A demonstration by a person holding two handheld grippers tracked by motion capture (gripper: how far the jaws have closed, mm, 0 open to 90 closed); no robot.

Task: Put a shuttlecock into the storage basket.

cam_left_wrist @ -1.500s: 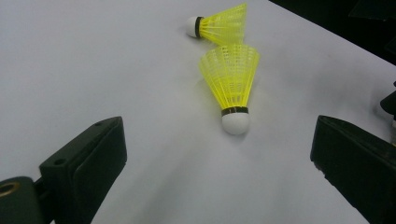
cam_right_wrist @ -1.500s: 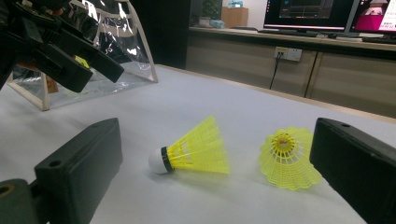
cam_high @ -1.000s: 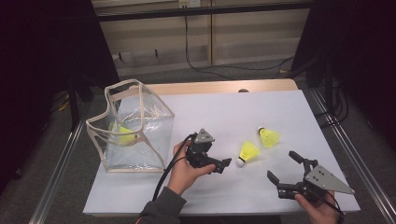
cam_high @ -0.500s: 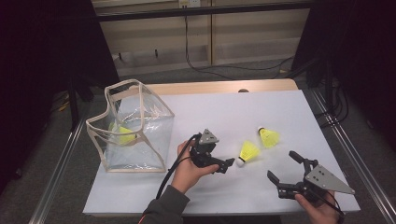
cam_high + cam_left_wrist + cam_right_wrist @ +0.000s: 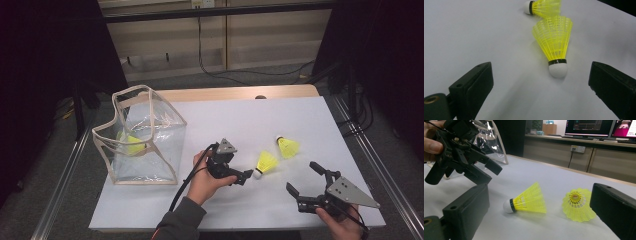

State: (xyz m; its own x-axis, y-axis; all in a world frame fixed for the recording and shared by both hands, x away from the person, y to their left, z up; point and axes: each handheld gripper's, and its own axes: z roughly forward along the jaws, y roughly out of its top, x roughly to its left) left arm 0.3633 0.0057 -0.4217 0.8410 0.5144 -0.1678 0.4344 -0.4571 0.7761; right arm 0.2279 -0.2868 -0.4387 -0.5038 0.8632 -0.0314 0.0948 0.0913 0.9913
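Two yellow shuttlecocks lie on the white table. The near shuttlecock (image 5: 266,163) (image 5: 554,42) (image 5: 527,200) points its white cork at my left gripper (image 5: 246,176) (image 5: 540,67) (image 5: 490,173). That gripper is open, and the cork sits just ahead of its jaws, nearer the right one. The far shuttlecock (image 5: 287,146) (image 5: 544,7) (image 5: 577,205) lies a little beyond. My right gripper (image 5: 303,178) (image 5: 540,186) rests open near the table's front right, apart from both shuttlecocks and aimed at them. Nothing is held.
A clear bag with beige trim (image 5: 150,165) stands open at the table's left, with a third yellow shuttlecock (image 5: 131,144) inside. The table's front edge (image 5: 240,225) is close to both hands. Metal rails run along both sides.
My left gripper has slid a little to the right, closer to the near shuttlecock's cork. The right gripper and both shuttlecocks have stayed put.
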